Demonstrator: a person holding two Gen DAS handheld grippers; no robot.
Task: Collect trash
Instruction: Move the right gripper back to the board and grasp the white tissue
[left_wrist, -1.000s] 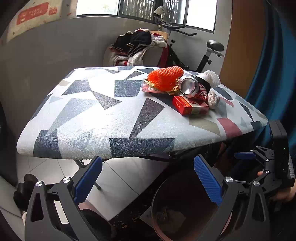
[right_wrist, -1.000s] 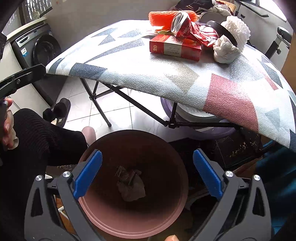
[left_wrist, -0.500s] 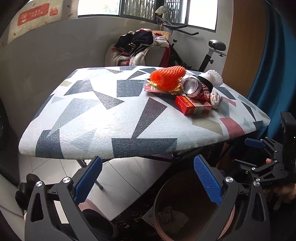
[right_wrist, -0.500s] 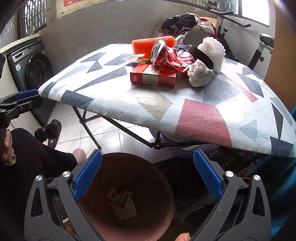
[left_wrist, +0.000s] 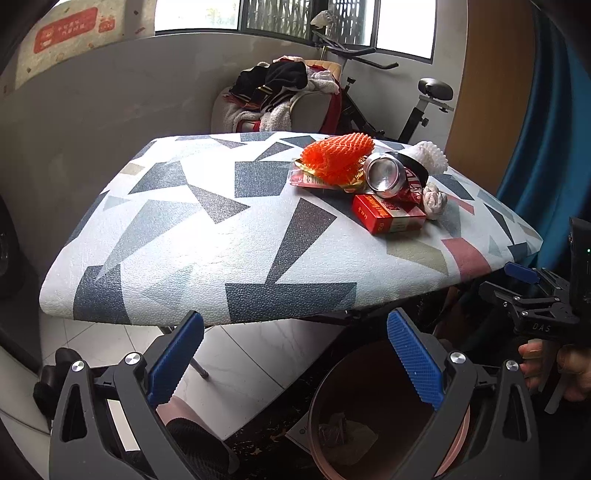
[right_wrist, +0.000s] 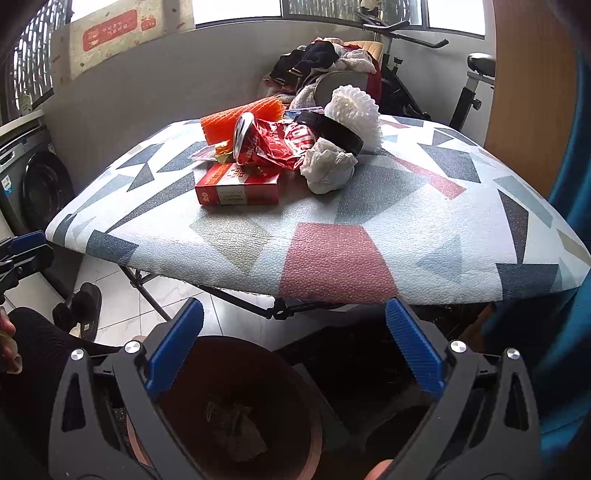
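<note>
Trash piled toward the far right of the patterned worktop (right_wrist: 332, 254): red carton (right_wrist: 238, 184) nearest, crushed red can (right_wrist: 258, 142) leaning on it, crumpled white tissue (right_wrist: 327, 166) just beside, orange foam net (right_wrist: 242, 118) and white foam net (right_wrist: 356, 107) behind, black band (right_wrist: 330, 131) across the white net, flat wrappers (left_wrist: 314, 179) under the orange net. Below the worktop's near edge, brown bin (right_wrist: 236, 413) on the floor, holding only 1 crumpled scrap (right_wrist: 232, 421). Judged barely begun: roughly 7 pieces left on top, 1 binned. Right tool (right_wrist: 293, 354) wide open, empty, above the bin. Left tool (left_wrist: 293, 356) equally wide open, empty, low before the worktop edge. Washing machine (right_wrist: 33, 177) well apart at left
</note>
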